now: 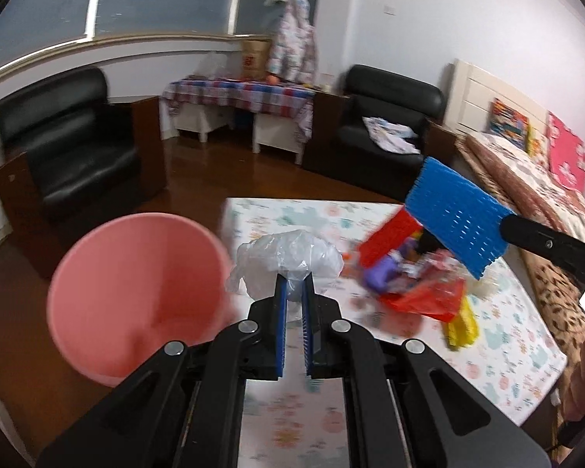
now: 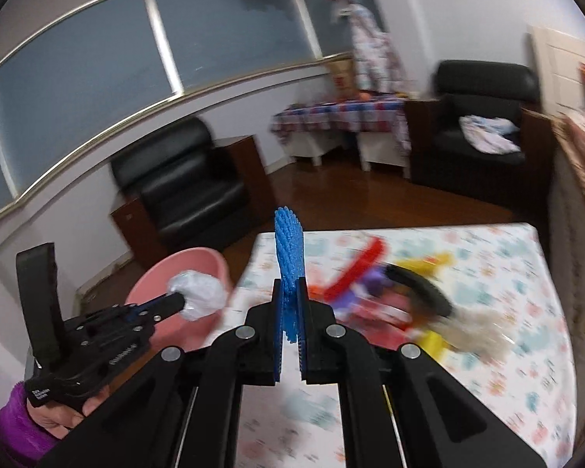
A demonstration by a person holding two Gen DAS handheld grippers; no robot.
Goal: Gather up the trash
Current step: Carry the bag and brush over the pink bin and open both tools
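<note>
Both jaws are closed on something: your left gripper pinches a crumpled clear plastic bag by a gathered neck, and your right gripper clamps a flat blue bristly pad on edge, standing upright between the pads. The bag hangs beside the rim of the pink bin, which stands on the floor just off the table's left edge. That bag looks nearly weightless, soft and slick, so keep your hold on the bunched part where the film is thickest. The blue pad looks light and fairly stiff; your grip near its lower end should do. On the patterned table a blurred heap of wrappers remains, red, purple and yellow, likely crinkly and light; take each by a folded edge.
</note>
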